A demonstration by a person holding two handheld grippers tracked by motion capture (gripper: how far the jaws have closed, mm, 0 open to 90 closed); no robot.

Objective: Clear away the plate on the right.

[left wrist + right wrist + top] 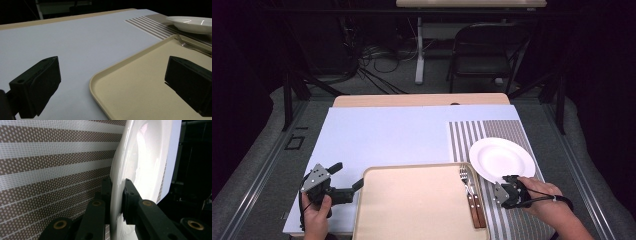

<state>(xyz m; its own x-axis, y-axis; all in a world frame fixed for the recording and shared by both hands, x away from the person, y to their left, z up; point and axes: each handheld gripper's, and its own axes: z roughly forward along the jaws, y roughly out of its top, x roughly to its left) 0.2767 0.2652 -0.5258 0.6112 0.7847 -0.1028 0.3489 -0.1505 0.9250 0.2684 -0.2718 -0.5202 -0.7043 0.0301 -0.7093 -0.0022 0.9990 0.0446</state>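
A white plate (501, 159) rests on the striped placemat (467, 134) at the right of the table. My right gripper (507, 186) is shut on the plate's near rim; in the right gripper view the rim (115, 202) is pinched between the two black jaws. A beige tray (412, 205) lies at the front centre, with a fork (466, 181) and a wooden-handled knife along its right side. My left gripper (346, 176) stands open at the tray's left edge, one jaw over the blue mat (75, 50), the other over the tray (140, 85), nothing between them.
A blue mat (387, 135) covers most of the wooden table. Beyond the far edge stand a folding chair (484, 50), a table leg and loose cables on the floor.
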